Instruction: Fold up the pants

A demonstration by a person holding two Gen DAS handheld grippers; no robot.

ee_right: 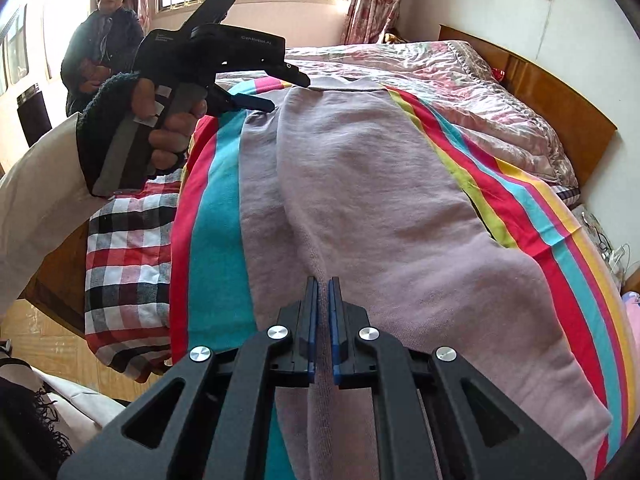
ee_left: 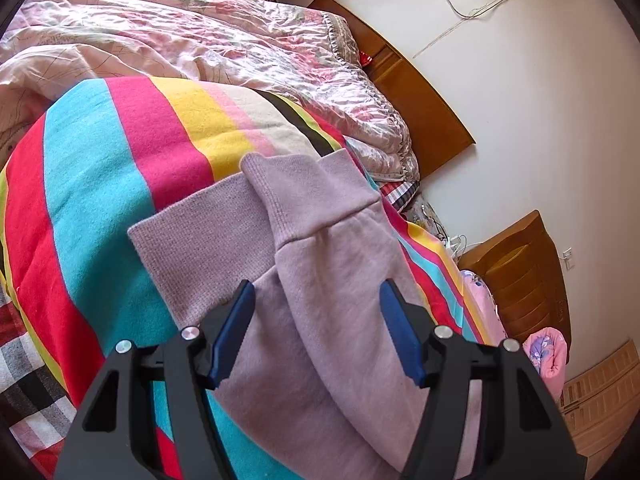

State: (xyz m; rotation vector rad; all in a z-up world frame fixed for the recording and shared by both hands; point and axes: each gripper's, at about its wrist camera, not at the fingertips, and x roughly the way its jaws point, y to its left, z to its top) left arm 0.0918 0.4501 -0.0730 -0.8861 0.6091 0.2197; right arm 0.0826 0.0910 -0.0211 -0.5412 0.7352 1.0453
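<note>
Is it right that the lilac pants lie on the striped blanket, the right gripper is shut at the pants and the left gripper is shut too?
Not quite. The left gripper is open, pads apart over the lilac pants, as the left wrist view shows. The rest holds: the pants lie on the striped blanket and the right gripper is shut.

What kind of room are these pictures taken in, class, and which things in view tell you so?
Most likely a bedroom in a home. A bed with a wooden headboard carries a crumpled pink quilt and a striped blanket, and a wooden bedside cabinet stands by the wall.
</note>
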